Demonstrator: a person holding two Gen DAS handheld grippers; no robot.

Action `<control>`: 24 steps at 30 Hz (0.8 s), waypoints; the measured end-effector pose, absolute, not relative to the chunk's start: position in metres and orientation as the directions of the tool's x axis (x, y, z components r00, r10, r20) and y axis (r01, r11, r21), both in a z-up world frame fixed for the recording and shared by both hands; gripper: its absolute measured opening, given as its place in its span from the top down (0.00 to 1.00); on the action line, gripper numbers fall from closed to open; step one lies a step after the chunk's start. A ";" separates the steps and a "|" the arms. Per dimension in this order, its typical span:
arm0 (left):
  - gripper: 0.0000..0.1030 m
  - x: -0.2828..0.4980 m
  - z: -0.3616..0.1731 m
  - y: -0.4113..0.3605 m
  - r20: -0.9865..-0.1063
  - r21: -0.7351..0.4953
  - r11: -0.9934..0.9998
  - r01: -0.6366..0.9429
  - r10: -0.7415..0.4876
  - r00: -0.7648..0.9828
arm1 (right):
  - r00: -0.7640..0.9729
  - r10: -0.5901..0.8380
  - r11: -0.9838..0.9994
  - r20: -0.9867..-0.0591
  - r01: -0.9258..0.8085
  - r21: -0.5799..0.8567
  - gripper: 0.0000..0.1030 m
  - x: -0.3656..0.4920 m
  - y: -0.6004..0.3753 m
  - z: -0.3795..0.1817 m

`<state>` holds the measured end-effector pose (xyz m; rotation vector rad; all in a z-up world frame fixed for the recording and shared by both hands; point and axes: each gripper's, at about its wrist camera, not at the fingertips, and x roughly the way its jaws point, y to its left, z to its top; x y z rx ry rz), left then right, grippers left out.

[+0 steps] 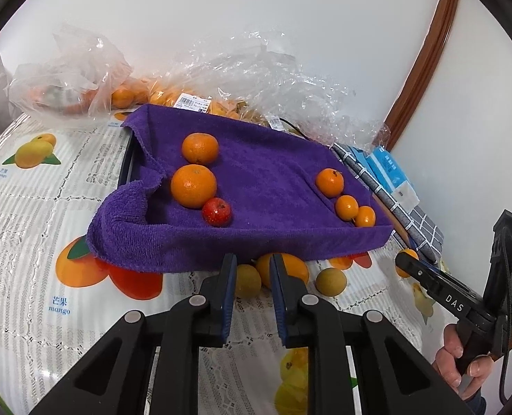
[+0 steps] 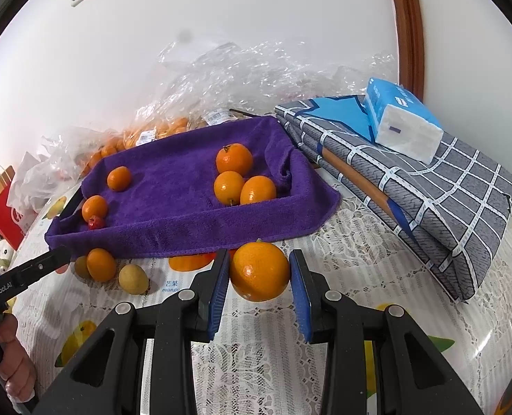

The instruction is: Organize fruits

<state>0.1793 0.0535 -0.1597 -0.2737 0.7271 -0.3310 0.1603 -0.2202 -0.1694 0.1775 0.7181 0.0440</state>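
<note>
A tray lined with a purple towel (image 1: 256, 180) (image 2: 173, 186) holds two oranges (image 1: 193, 185) and a small red fruit (image 1: 216, 211) at its left, and three small oranges (image 1: 329, 182) (image 2: 234, 159) at its right. My right gripper (image 2: 258, 269) is closed around an orange (image 2: 259, 271) in front of the tray; it also shows at the right of the left wrist view (image 1: 408, 262). My left gripper (image 1: 253, 269) is open and empty, just before an orange (image 1: 290, 266) and two yellowish fruits (image 1: 247, 280) (image 1: 331, 280) on the table.
Clear plastic bags of oranges (image 1: 173, 93) (image 2: 159, 128) lie behind the tray against the white wall. A folded grey checked cloth (image 2: 428, 186) with a blue tissue pack (image 2: 401, 121) lies to the right. The fruit-printed tablecloth (image 1: 31, 214) covers the table.
</note>
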 end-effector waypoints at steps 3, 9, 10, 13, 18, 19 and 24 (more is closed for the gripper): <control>0.82 0.178 -0.158 0.055 -0.594 -0.355 0.914 0.196 -0.382 0.708 | 0.760 0.104 0.985 -0.642 0.011 0.173 0.66 0.159 -0.219 -0.168; 0.82 0.173 -0.154 0.057 -0.594 -0.316 0.935 0.162 -0.328 0.735 | 0.770 0.121 0.983 -0.626 -0.006 0.182 0.66 0.155 -0.220 -0.165; 0.82 0.172 -0.154 0.057 -0.590 -0.311 0.937 0.159 -0.321 0.741 | 0.772 0.120 0.983 -0.624 -0.004 0.185 0.66 0.155 -0.220 -0.163; 0.82 0.172 -0.149 0.061 -0.586 -0.315 0.938 0.147 -0.314 0.747 | 0.760 0.181 0.967 -0.624 -0.023 0.253 0.66 0.158 -0.224 -0.157; 0.82 0.173 -0.135 0.072 -0.582 -0.318 0.942 0.104 -0.281 0.763 | 0.784 0.173 0.977 -0.597 -0.058 0.207 0.66 0.167 -0.216 -0.131; 0.82 0.175 -0.131 0.074 -0.582 -0.323 0.941 0.098 -0.280 0.764 | 0.789 0.165 0.980 -0.592 -0.065 0.187 0.66 0.170 -0.213 -0.125; 0.82 0.198 -0.108 0.088 -0.570 -0.322 0.945 0.065 -0.248 0.783 | 0.812 0.165 0.985 -0.560 -0.102 0.143 0.66 0.185 -0.202 -0.108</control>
